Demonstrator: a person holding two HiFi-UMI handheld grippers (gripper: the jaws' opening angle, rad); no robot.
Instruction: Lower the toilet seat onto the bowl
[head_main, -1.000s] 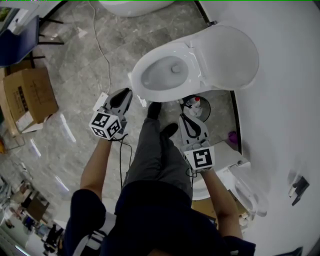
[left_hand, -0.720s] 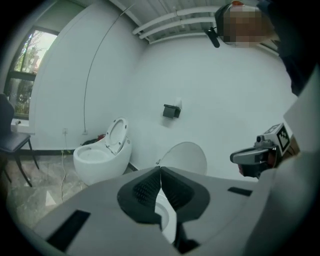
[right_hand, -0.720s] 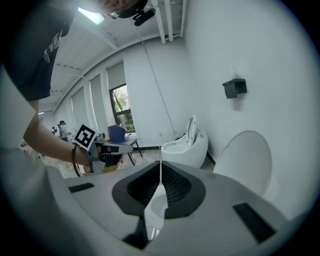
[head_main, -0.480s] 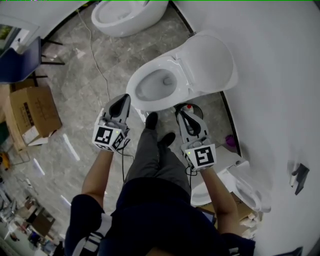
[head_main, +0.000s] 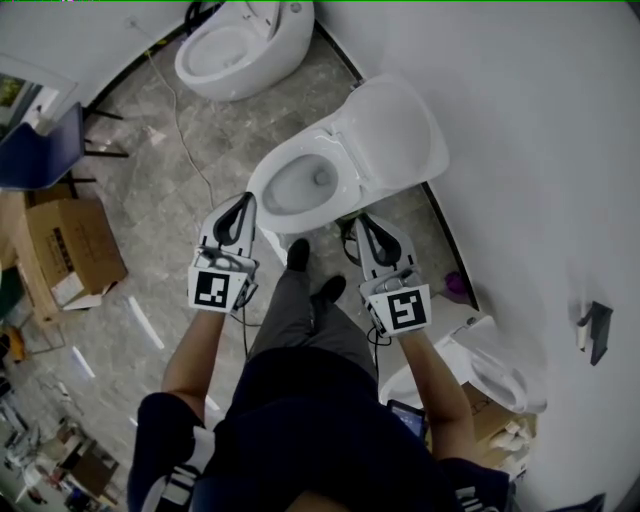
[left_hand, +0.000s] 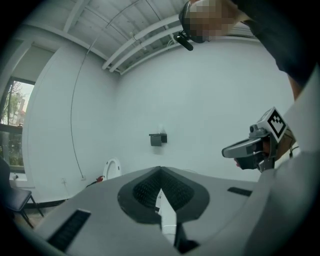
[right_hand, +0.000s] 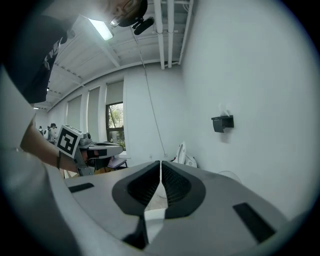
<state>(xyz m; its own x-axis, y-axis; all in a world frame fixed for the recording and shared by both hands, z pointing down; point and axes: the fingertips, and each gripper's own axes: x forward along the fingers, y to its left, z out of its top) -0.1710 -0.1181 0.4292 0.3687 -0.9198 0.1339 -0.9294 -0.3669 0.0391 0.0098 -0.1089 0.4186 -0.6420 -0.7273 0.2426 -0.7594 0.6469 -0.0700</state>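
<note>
Toilet (head_main: 262, 188), white, standing against the curved wall: bowl open, lid (head_main: 395, 125) raised and tilted back toward the wall. It cannot be told whether the toilet seat is folded up with that lid or lies on the bowl rim. Left gripper (head_main: 247, 197), just in front of the toilet's near rim on its left side, jaws closed tip to tip and empty. Right gripper (head_main: 362, 218), just in front of the toilet on its right side, jaws narrowed to a slit and empty. Neither touches the toilet.
</note>
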